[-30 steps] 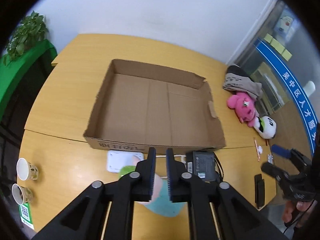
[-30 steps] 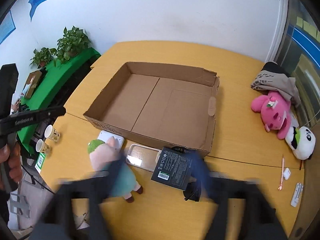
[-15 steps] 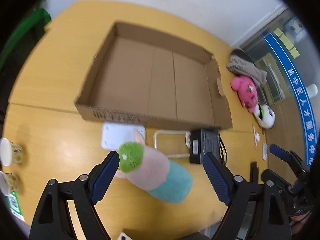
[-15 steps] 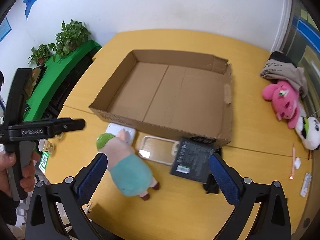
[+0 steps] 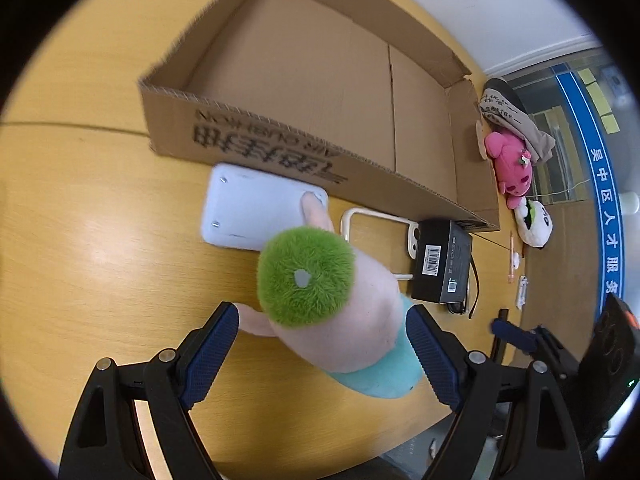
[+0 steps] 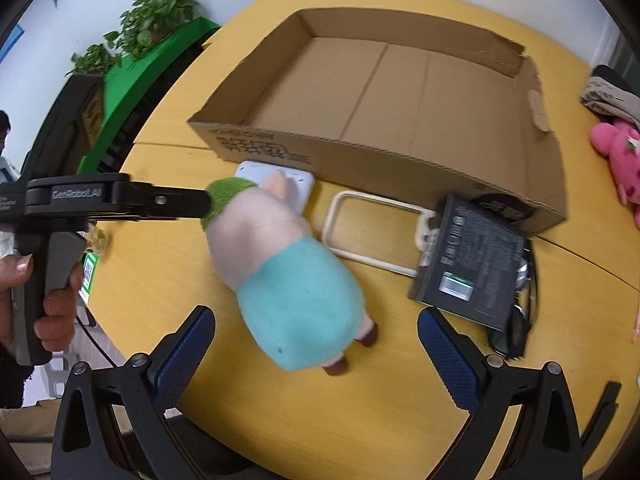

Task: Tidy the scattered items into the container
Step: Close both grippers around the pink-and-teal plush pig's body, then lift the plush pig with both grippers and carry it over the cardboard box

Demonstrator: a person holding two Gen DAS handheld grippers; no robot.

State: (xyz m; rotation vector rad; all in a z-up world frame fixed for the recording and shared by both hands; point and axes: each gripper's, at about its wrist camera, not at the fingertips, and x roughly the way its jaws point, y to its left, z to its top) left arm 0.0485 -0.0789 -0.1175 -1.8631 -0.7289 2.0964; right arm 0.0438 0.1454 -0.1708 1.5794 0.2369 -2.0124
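Both wrist fisheyes looked steeply down from close range, sharing the plush toy (image 5: pixel 340 312) (image 6: pixel 288 268), the cardboard box (image 5: pixel 320 80) (image 6: pixel 400 92) and the table.

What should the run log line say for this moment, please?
left gripper: open, around plush toy, pads not pressing | right gripper: open, above toy | cardboard box: empty

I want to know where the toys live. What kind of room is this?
Probably an office or service centre, not a home. There is a big wooden meeting table, potted plants on a green ledge, and a glass wall with a blue sign band across it.
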